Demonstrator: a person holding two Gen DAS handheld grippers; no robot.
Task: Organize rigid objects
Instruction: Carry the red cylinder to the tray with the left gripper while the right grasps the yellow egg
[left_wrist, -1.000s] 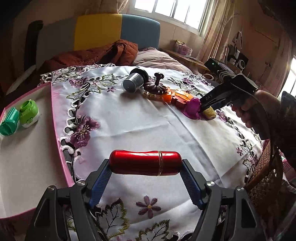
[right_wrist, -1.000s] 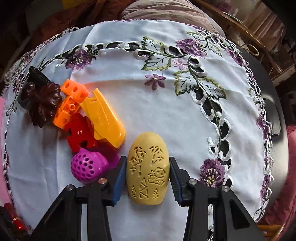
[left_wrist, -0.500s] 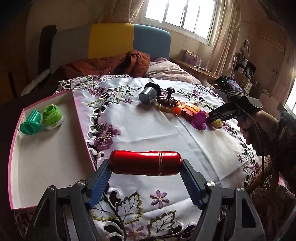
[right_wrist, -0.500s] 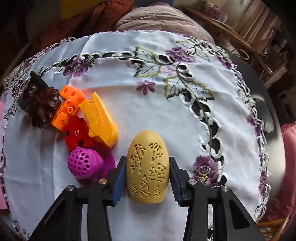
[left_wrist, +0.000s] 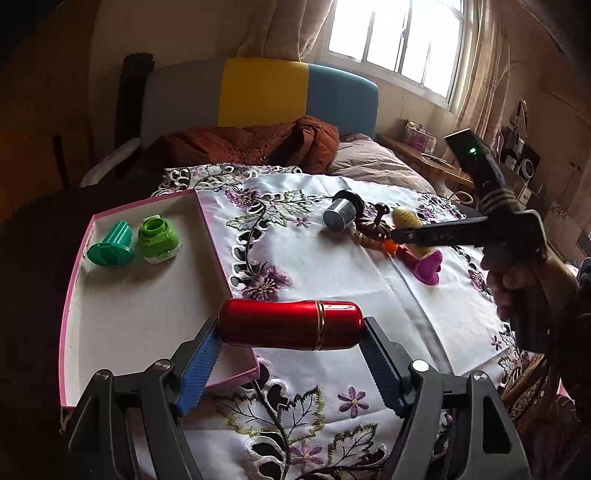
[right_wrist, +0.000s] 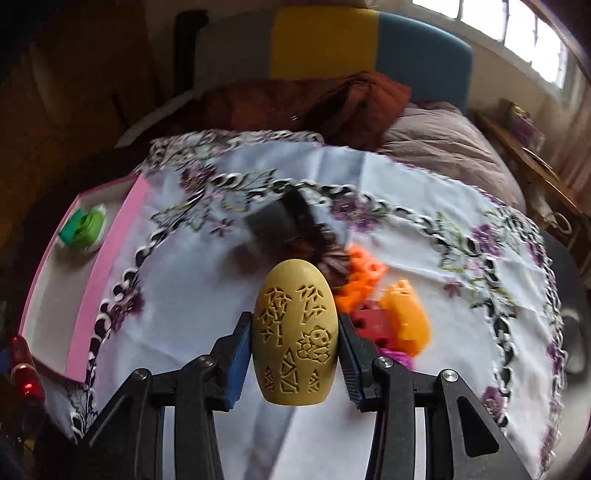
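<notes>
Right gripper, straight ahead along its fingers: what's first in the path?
Likely the dark brown flower-shaped piece just beyond the yellow egg the right gripper holds, then the blurred dark cup. Depth unclear.

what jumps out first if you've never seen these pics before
The glossy red metal cylinder stands out first, clamped end to end in the left gripper beside the near corner of the pink-rimmed white tray. Next comes the carved yellow egg-shaped object, gripped by the right gripper above the embroidered white tablecloth, with a heap of orange and red plastic toy pieces just behind it.
</notes>
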